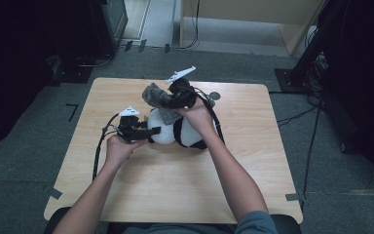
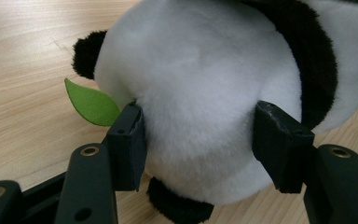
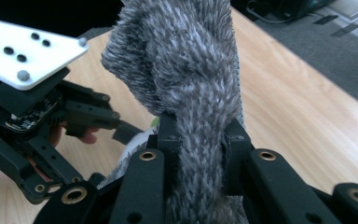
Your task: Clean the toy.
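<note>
Left gripper (image 2: 198, 140) half-open, clamped on plush panda (image 2: 205, 88) near table (image 1: 141, 190) centre. Right gripper (image 3: 200, 135) pinched tight on grey fuzzy cloth (image 3: 186, 70).

The pale wooden table (image 1: 141, 195) lies bare along its near half and down both its left and right sides, so a hand could pass freely there. The middle is crowded: the black-and-white plush panda (image 1: 182, 132) lies there with the left gripper (image 1: 152, 132) clamped on its white body from the left, a green felt leaf (image 2: 92, 103) just beside the jaw. Above its far side the right gripper (image 1: 168, 103) holds up a grey fuzzy cloth (image 1: 157, 97), blocking the way across. Black cables (image 1: 98, 148) trail off the left gripper toward the near left.
</note>
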`<state>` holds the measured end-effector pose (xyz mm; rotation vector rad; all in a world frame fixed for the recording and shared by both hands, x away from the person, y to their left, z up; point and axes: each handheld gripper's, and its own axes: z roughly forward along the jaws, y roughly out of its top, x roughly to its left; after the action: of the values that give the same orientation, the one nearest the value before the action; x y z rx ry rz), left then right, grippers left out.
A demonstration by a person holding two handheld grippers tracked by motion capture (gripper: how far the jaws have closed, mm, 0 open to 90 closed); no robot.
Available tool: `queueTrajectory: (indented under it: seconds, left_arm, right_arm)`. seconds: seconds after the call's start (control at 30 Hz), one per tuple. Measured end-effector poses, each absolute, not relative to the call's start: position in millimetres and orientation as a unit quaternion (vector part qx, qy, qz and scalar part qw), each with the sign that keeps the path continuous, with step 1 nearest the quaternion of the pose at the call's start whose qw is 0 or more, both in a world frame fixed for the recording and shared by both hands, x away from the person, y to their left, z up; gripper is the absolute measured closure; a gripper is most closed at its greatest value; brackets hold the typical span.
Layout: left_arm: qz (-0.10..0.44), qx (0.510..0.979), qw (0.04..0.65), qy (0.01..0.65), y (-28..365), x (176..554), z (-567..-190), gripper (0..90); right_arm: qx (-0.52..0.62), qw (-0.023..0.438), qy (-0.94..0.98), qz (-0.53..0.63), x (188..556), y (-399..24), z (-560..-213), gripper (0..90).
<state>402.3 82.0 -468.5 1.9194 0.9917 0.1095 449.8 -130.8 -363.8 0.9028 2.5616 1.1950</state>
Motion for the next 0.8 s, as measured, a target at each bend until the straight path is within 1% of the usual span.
queueTrajectory:
  seconds: [0.13, 0.37, 0.8]
  left_arm:
    - [0.044, 0.784, 0.469, 0.404, 82.3, 402.3, -468.4, 40.3]
    - [0.044, 0.782, 0.471, 0.405, 82.4, 402.0, -469.0, 40.3]
    - [0.047, 0.783, 0.469, 0.407, 81.6, 401.6, -469.3, 40.5]
  right_arm:
    - [0.299, 0.079, 0.87, 0.385, 447.3, -124.4, -373.7, 75.7]
    - [0.302, 0.069, 0.875, 0.372, 445.4, -131.6, -384.2, 75.6]
    - [0.32, 0.077, 0.869, 0.369, 439.6, -161.4, -383.4, 75.7]
